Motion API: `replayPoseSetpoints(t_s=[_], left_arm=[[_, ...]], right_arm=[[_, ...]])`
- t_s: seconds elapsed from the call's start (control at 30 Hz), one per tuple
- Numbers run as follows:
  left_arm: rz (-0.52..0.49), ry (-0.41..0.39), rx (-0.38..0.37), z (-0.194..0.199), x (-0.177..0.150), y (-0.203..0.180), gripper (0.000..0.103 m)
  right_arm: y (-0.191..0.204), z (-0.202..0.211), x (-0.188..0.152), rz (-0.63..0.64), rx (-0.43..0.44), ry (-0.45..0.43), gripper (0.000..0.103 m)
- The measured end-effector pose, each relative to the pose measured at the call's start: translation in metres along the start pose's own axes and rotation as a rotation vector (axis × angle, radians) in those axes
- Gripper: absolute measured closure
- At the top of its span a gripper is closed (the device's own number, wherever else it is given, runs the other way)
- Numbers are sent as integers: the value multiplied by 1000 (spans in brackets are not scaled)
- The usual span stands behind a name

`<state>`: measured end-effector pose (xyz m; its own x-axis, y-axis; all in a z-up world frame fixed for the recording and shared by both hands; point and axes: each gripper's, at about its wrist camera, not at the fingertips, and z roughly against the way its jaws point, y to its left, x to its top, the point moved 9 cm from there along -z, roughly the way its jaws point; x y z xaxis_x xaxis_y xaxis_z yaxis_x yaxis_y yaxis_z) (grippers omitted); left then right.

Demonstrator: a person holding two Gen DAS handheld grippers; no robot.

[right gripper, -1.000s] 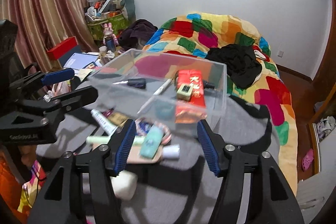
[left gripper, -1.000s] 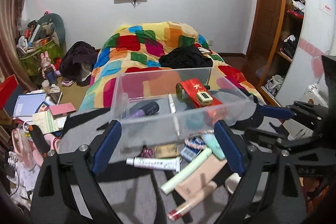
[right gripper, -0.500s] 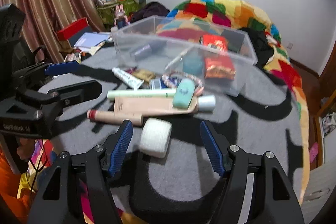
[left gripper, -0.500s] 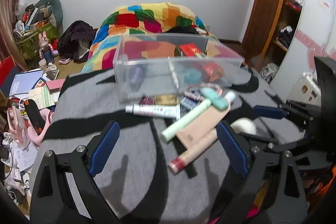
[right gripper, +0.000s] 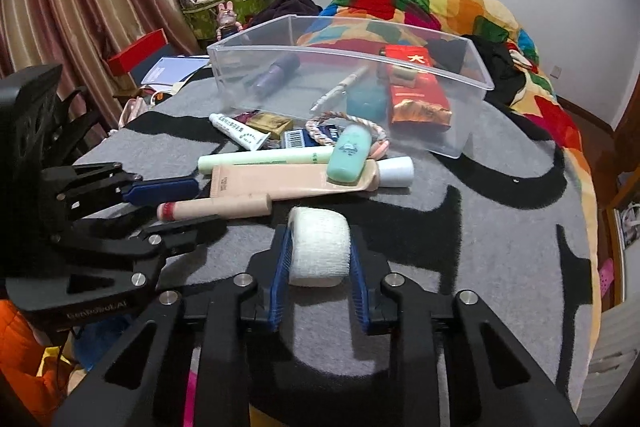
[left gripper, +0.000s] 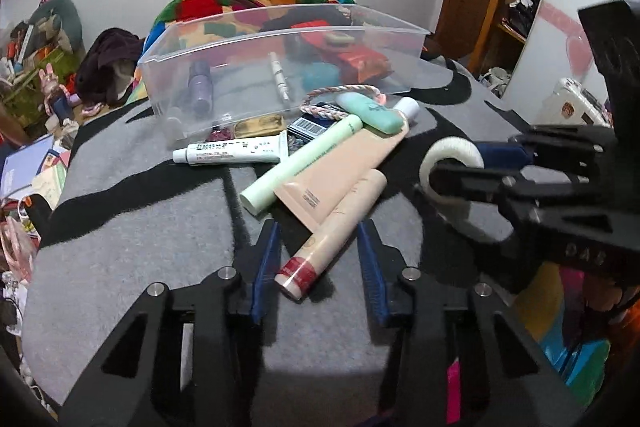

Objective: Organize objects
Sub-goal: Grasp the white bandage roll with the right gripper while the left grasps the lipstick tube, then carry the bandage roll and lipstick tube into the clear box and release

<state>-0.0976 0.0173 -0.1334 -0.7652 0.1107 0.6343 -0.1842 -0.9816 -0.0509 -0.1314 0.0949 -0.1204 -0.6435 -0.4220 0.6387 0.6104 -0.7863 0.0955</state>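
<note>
Red foil packet inside the clear plastic bin: large gold character "大". White tube with green print: Chinese lettering, too small to read. Dark blue box: barcode, digits illegible. Black tongs body: embossed "DAS".

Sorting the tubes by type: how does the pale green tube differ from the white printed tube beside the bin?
The pale green tube is longer and round; the white printed tube is shorter, flattening to a crimped end. The green one leans on the beige tube; the white one touches the green tube's side. Both lie outside the clear bin.
</note>
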Motion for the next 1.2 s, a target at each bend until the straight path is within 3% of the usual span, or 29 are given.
replayPoseSetpoints(t_s=[0.17, 0.43, 0.7, 1.0, 1.2], left_arm=[[-36, 8, -46, 8, -5, -17, 84], [-78, 28, -42, -6, 6, -34, 84], [-80, -13, -20, -4, 14, -36, 89], [-8, -123, -15, 29, 44, -18, 89], [79, -180, 53, 39, 72, 12, 89]], right_arm=[[-6, 6, 0, -14, -7, -16, 80], [-16, 17, 3, -34, -15, -39, 80], [-23, 22, 7, -40, -26, -54, 80], [-27, 36, 34, -36, -29, -119, 80], [-31, 38, 57, -29, -47, -155, 80]])
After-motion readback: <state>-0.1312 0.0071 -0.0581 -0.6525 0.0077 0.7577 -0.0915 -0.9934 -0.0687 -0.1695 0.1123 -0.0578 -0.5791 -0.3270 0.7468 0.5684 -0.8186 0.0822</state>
